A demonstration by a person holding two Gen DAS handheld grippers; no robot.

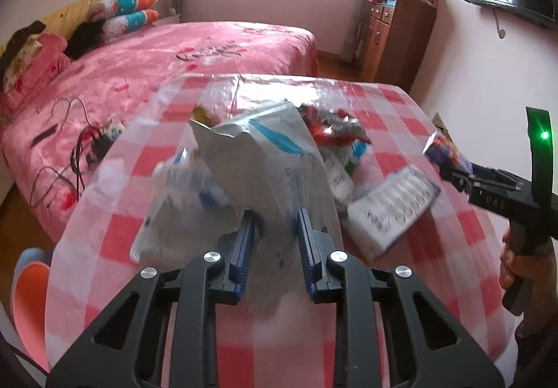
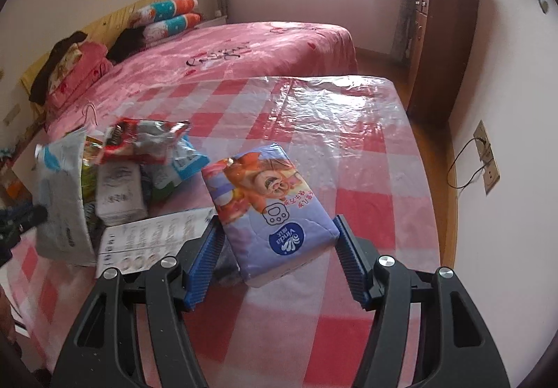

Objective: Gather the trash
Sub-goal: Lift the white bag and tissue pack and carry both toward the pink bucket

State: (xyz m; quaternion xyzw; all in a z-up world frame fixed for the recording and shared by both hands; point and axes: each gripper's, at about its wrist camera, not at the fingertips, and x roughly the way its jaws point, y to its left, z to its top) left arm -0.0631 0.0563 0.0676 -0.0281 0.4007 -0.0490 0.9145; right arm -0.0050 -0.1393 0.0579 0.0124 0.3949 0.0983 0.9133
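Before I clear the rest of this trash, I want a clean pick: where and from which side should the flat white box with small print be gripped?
Grip the white box across its thin edges at the near end, coming from above and the table's near side. It lies flat on the checked cloth, so its broad face gives the jaws nothing to pinch. The pile crowds its far side.

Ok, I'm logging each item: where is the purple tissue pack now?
In the right wrist view the purple tissue pack sits clamped in the right gripper, above the checked tablecloth, right of the white leaflet.
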